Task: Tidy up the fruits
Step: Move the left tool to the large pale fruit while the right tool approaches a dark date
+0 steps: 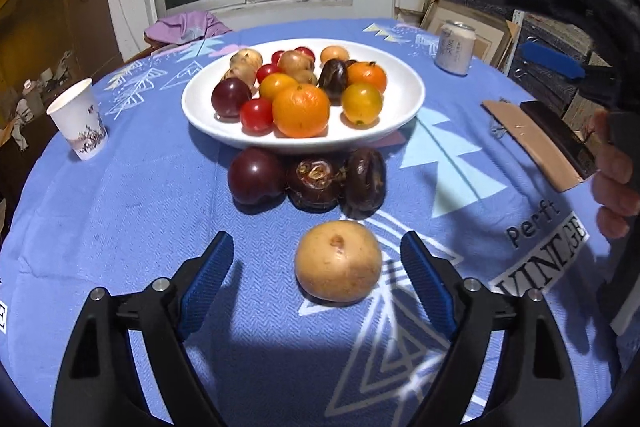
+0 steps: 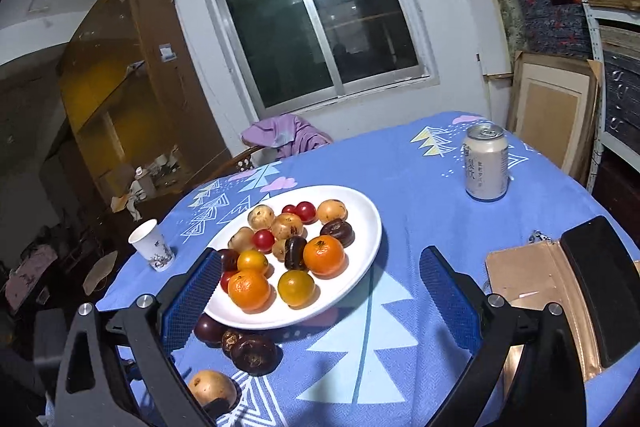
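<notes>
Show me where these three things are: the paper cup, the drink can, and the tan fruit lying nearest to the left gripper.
paper cup [image 1: 82, 121]: left wrist view, middle of its side wall.
drink can [image 2: 486, 163]: right wrist view, middle of its printed side.
tan fruit [image 1: 338, 261]: left wrist view, middle of its top.

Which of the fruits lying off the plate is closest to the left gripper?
The tan round fruit, alone on the tablecloth between the open left gripper fingers. The dark plum and two brown fruits sit farther off, against the plate.
</notes>
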